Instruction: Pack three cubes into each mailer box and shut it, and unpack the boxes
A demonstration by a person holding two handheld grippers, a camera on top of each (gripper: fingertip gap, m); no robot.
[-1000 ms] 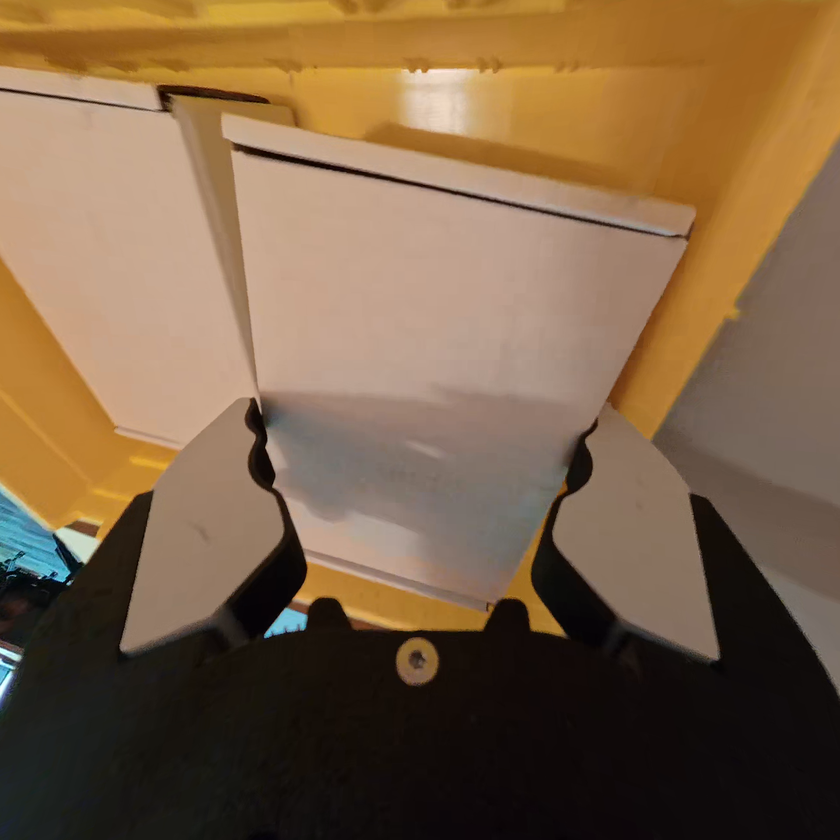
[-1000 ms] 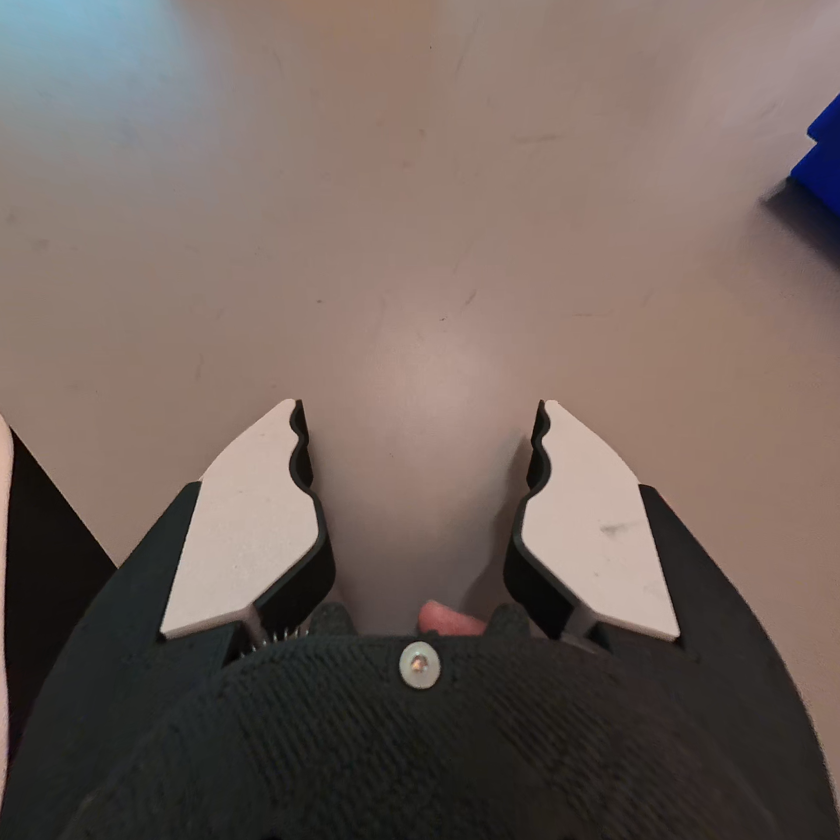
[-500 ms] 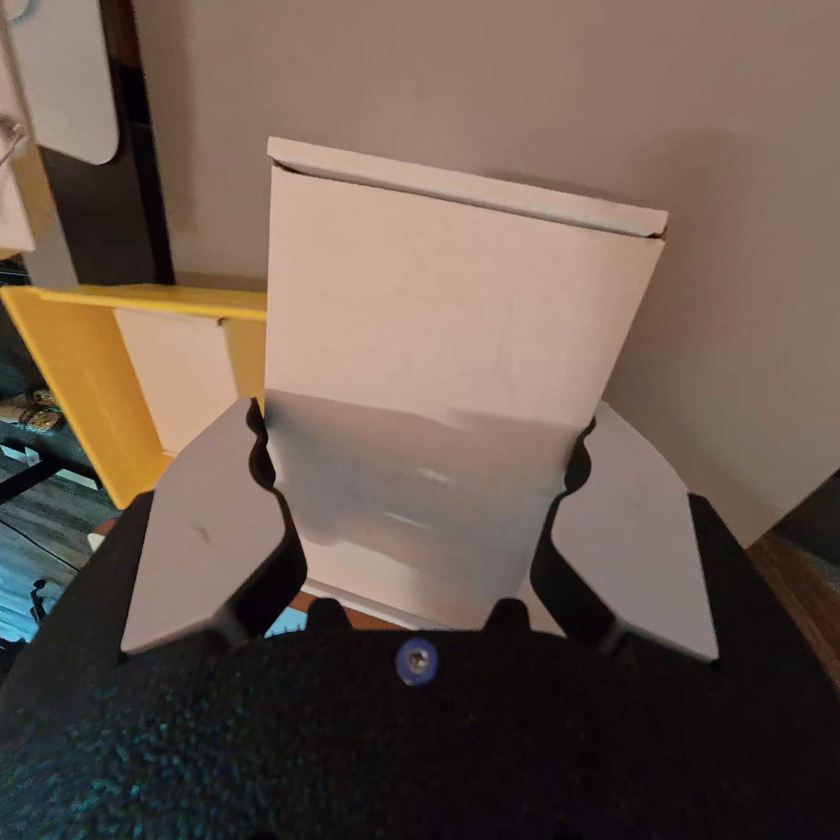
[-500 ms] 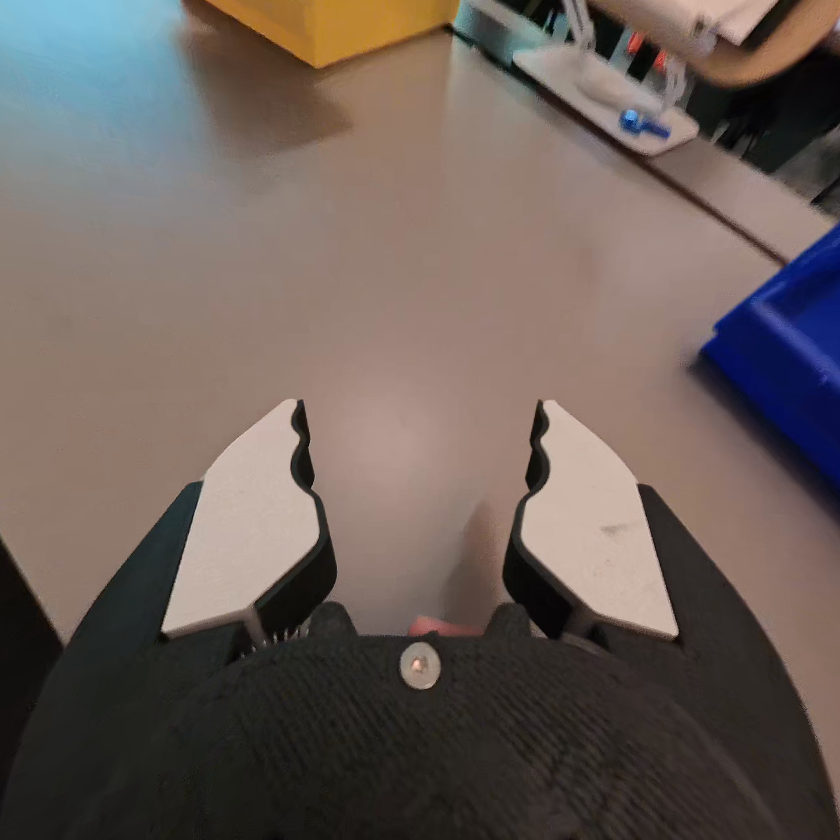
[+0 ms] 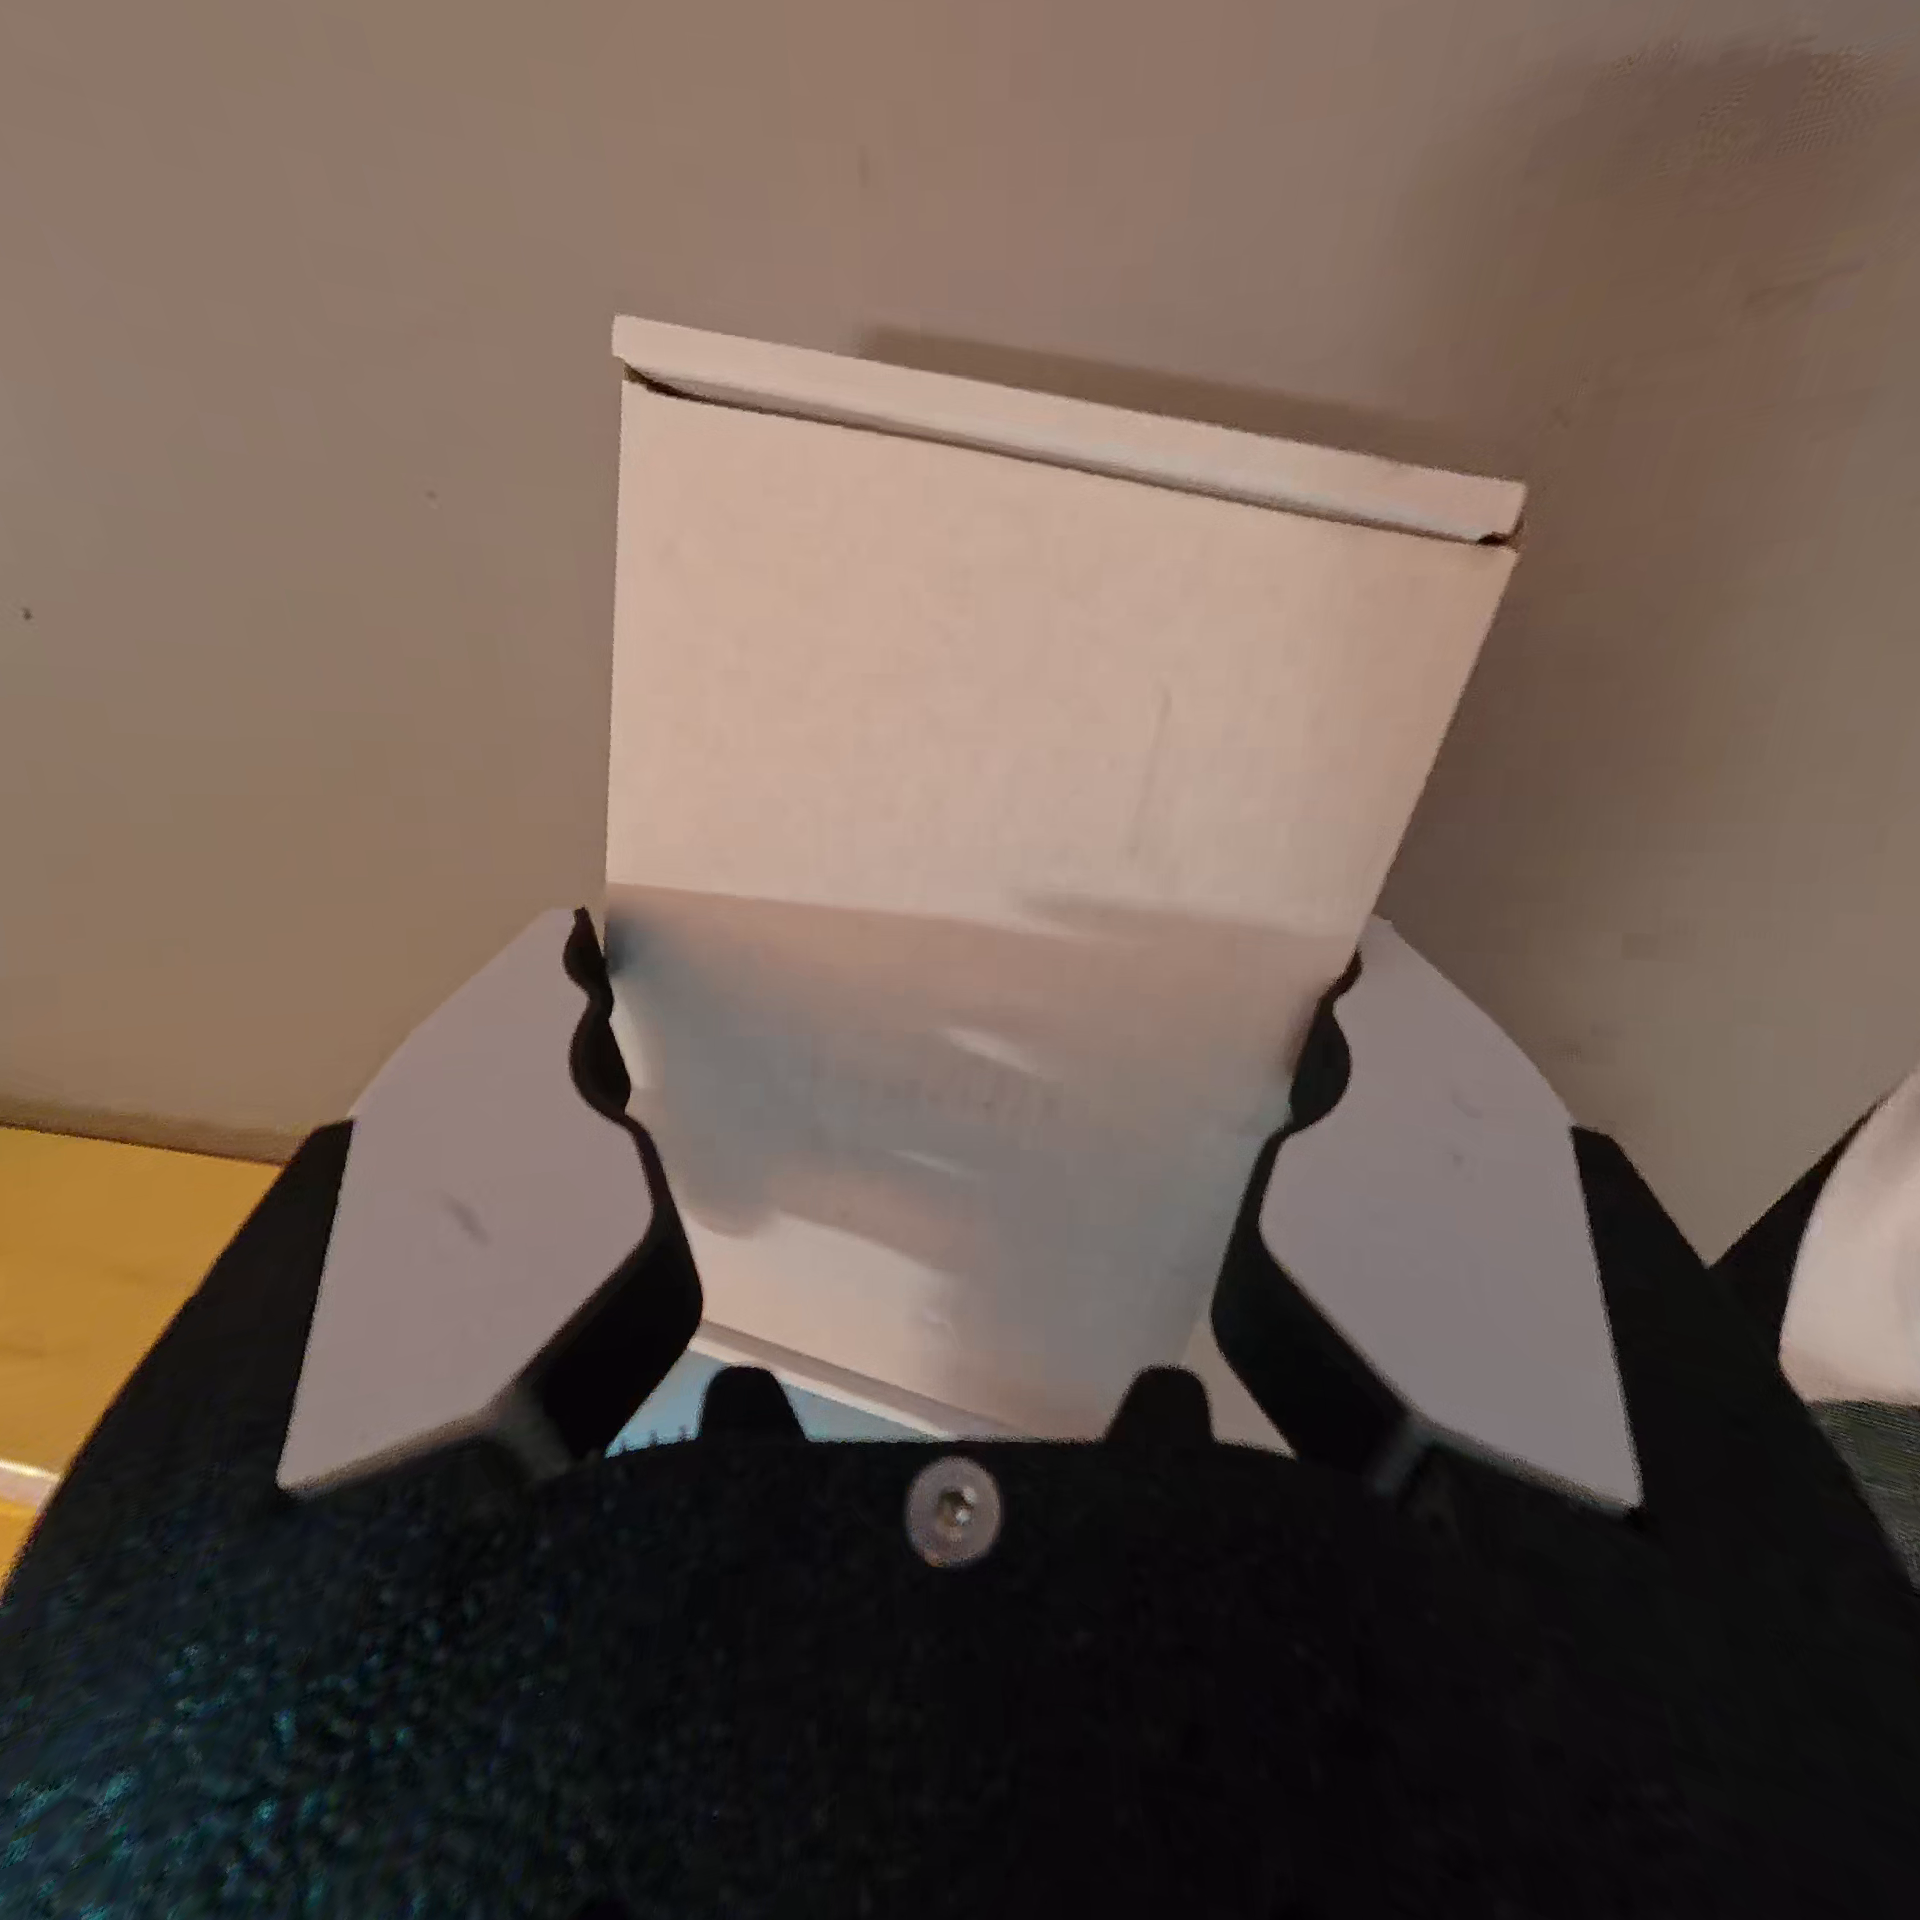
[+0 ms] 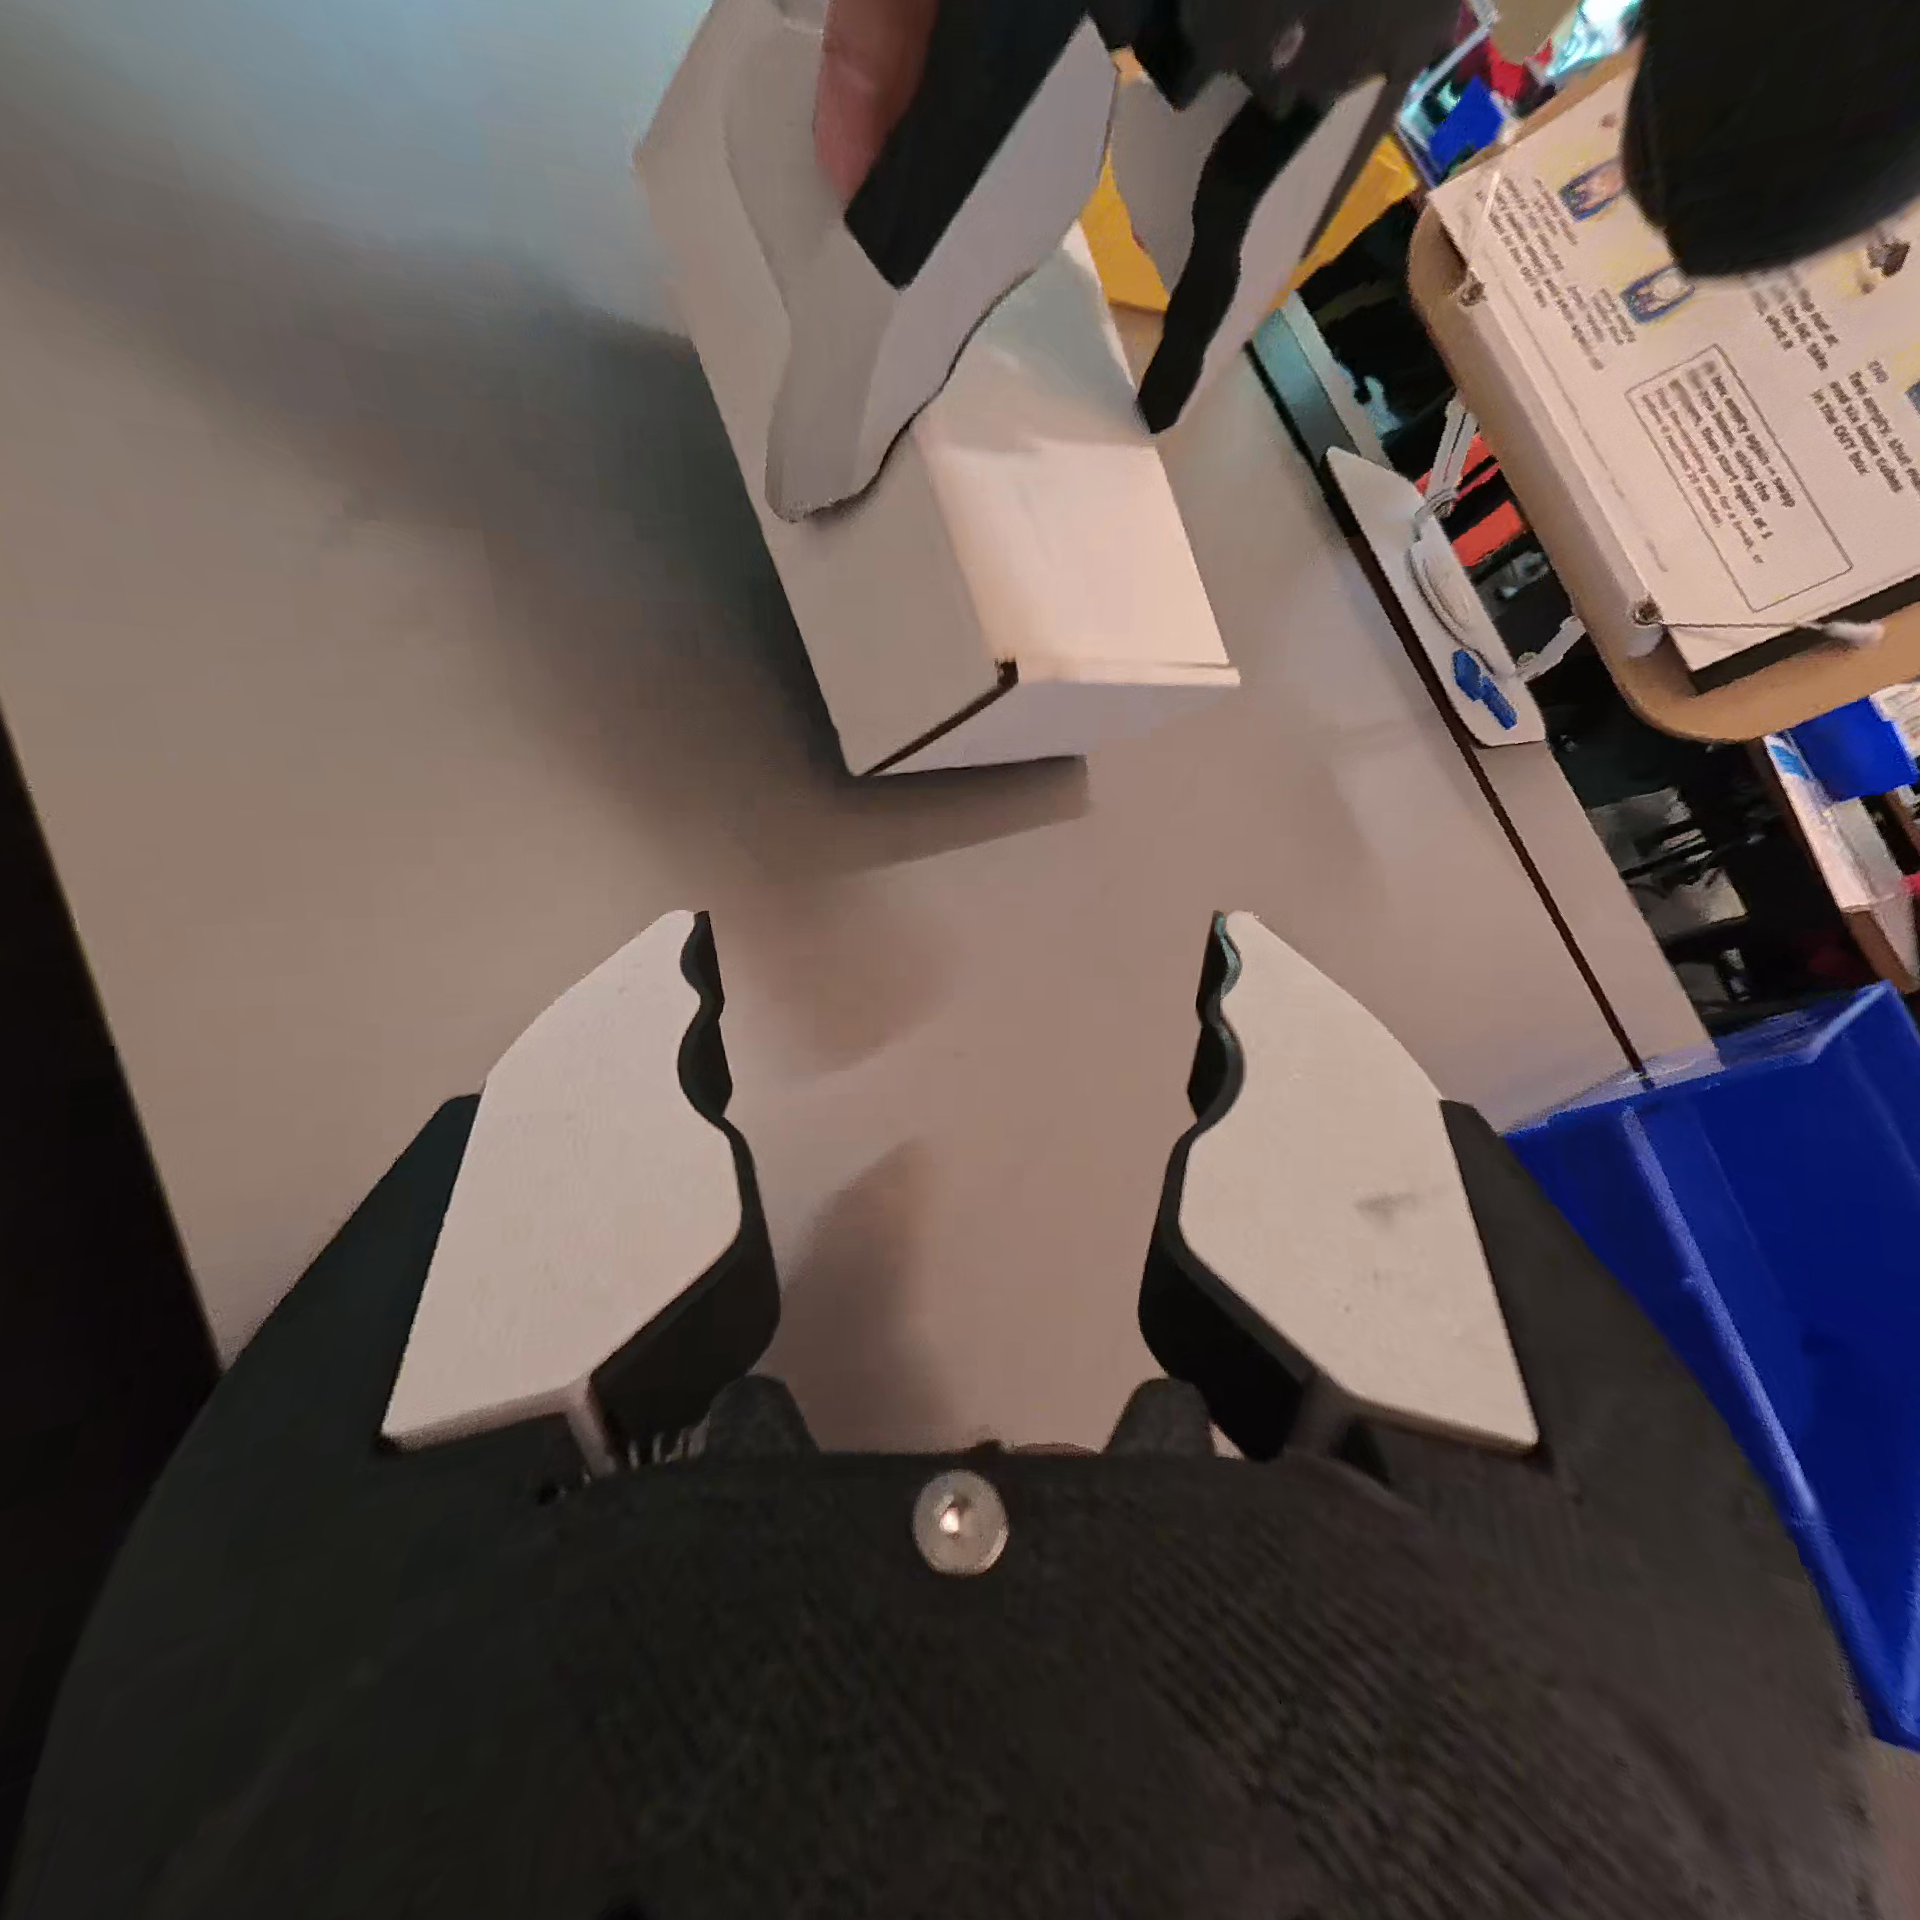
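Since a second ago the left gripper [image 5: 961, 1039] has carried the white mailer box [image 5: 1039, 707] out of the yellow bin [image 5: 94, 1278] and over the grey table [image 5: 312, 468], and the right gripper [image 6: 961, 1039] has swung up from bare tabletop to face it. From the left claw outward: its jaws are spread wide and pressed against the two long sides of the closed box, clamping it near its rear end, so most of the box juts forward past the fingertips. In the right wrist view the box's far end hangs low, close above the table; whether it touches I cannot tell. The right claw is wide open and holds nothing, hovering well short of the box, with a blue bin [image 6: 1766, 1247] to its right.

As a judgement, the box is light, thin cardboard: stiff along its folded edges, easily dented on its broad faces. Holding it across the side walls suits it; the lid flap at the front edge looks like the place to open it.
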